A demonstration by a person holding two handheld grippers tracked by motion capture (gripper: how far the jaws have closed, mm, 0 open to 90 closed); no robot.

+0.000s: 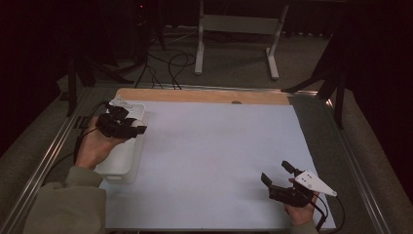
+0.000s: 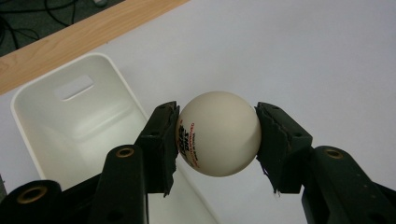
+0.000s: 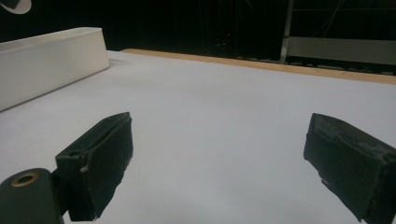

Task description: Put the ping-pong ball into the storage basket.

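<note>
Carefully, we keep the left gripper [image 2: 217, 135] clamped on the ping-pong ball [image 2: 218, 133], centre it over the white bin [image 2: 70, 116], then release; the right gripper [image 3: 219, 163] waits with its jaws apart.

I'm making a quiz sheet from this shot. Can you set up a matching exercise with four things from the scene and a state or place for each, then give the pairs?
Things:
1. ball
2. white bin
3. right gripper
4. wooden strip

States or places:
A. runs along the table's far edge
B. jaws apart with nothing between them
C. clamped between the left gripper's pads
D. stands open-topped at the left side of the white table

Pairs: 1-C, 2-D, 3-B, 4-A
</note>
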